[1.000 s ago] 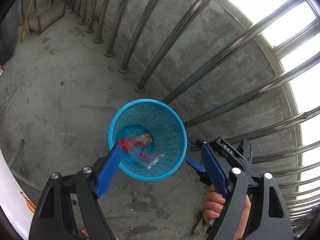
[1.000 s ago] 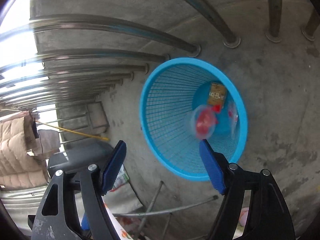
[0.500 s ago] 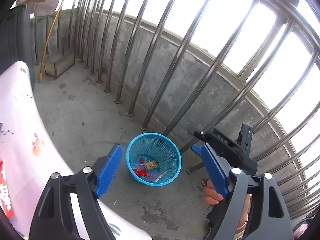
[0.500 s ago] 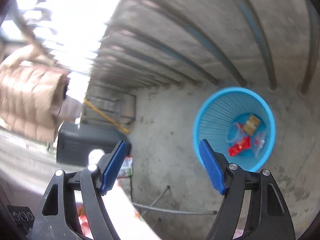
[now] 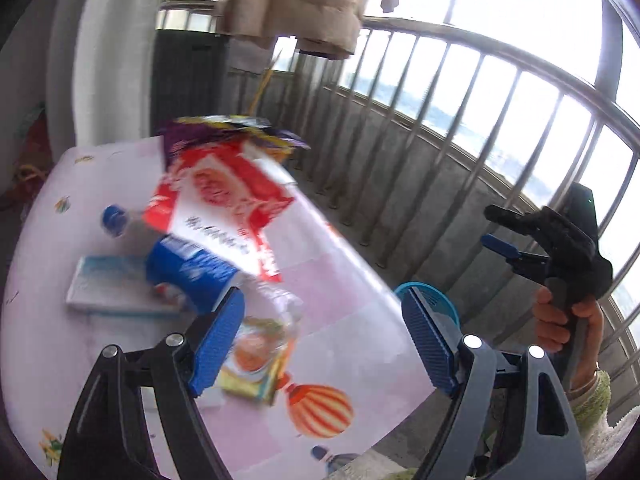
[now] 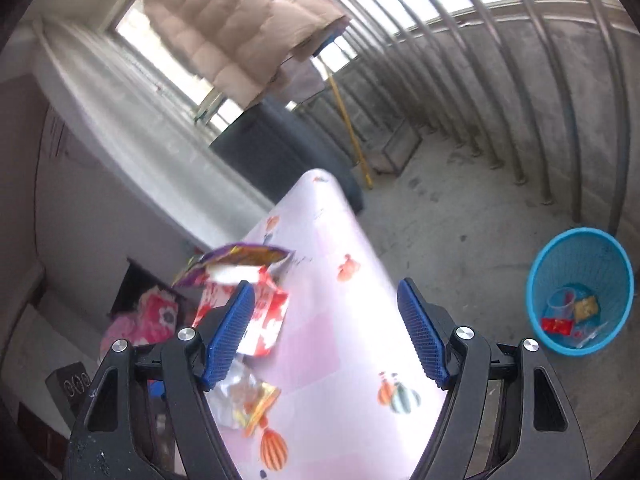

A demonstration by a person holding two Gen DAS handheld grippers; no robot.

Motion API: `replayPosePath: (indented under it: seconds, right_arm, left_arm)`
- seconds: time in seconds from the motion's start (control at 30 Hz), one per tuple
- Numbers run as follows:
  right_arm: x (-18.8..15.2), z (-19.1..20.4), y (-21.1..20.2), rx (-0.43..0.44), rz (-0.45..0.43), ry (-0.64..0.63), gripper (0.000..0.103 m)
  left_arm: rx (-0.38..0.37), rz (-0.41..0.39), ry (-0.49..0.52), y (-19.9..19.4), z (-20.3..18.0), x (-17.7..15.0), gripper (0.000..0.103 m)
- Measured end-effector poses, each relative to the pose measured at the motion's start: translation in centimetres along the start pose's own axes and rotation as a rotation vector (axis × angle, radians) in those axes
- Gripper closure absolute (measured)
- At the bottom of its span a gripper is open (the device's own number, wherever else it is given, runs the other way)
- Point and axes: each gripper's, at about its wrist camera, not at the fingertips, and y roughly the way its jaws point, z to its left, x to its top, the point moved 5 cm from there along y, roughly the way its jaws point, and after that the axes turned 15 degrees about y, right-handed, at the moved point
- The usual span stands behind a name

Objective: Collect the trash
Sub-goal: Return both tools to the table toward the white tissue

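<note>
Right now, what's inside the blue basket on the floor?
In the right wrist view, the blue basket holds a red wrapper, a tan snack packet and clear plastic pieces. Its near wall hides part of the bottom, so more could lie there.

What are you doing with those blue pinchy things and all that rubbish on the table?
A person is clearing trash with a hand-held gripper in each hand. Right now the left hand-held gripper and the right hand-held gripper both hang over the table, holding nothing; the right one's jaws are closing a little. A red and white packet, a blue-labelled bottle and small wrappers wait there. The blue basket on the floor already holds a few pieces.
</note>
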Motion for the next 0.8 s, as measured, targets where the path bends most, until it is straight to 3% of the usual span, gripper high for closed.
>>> replayPosePath:
  seconds: [0.13,0.33,0.47,0.63,0.8]
  right_arm:
    - [-4.7,4.9,2.6,0.025,0.154,-0.108,0.046]
    - [-11.3,10.9,6.5,0.057,0.35,-0.277,0.066]
    - [-15.6,13.6,9.4,0.035,0.44,-0.385,0.076]
    - [-20.7,14.8,13.0,-0.038,0.518,-0.519,0.078]
    - [-22.6,14.7,14.6,-0.098,0.553,-0.549,0.081]
  left_arm:
    - [0.118,0.001,-0.167,-2.6,6.7,-4.4,0.028]
    - [0.149,-0.013,-0.336,-4.4,11.7,-9.0,0.043]
    - [0.123,-0.02,-0.374,-4.6,12.4,-10.5,0.052]
    - [0.116,-0.013,-0.394,-3.9,13.7,-11.5,0.062]
    - [0.135,0.03,-0.399,-1.9,16.1,-12.0,0.068]
